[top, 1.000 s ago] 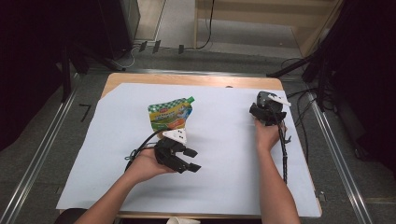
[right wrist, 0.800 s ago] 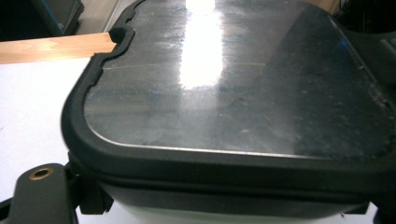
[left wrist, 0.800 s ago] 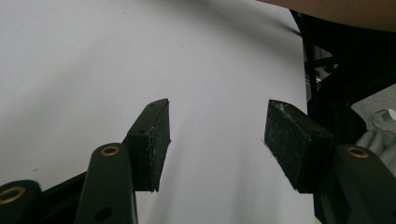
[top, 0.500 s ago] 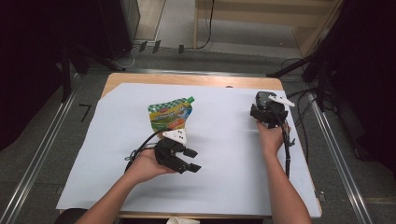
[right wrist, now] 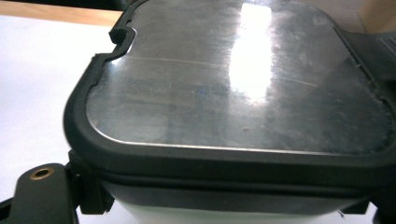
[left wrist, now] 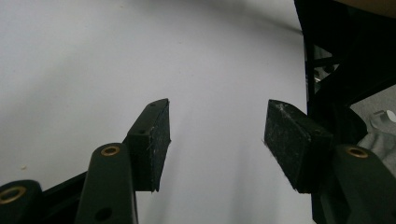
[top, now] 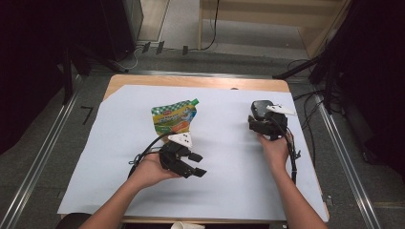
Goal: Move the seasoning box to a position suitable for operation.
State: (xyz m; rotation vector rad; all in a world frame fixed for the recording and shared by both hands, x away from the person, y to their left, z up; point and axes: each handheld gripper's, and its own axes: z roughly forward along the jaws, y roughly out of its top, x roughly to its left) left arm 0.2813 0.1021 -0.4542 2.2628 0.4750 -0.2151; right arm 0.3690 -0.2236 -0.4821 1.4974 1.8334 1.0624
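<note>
A green and orange spouted pouch (top: 174, 119) lies flat on the white sheet (top: 119, 157) at centre. Just in front of it my left gripper (top: 198, 165) rests in the hand, pointing right. Its jaws stand open over bare sheet, nothing between them (left wrist: 217, 140). At the right, my right gripper (top: 260, 119) is shut on a black-rimmed device with a brushed steel top plate (right wrist: 233, 79). From above that device is a dark block (top: 260, 108) at the far end of the gripper. One finger (right wrist: 44, 196) shows beside its lower edge; whether it is off the sheet I cannot tell.
The sheet covers most of a wooden table (top: 191, 82). Cables (top: 292, 157) trail from both grippers toward the person. Metal rails (top: 43, 152) run along both sides of the table, with dark stands and floor cables beyond the far edge.
My right hand has shifted a little left and toward the person, carrying the black device with it. The left hand and the pouch have stayed put.
</note>
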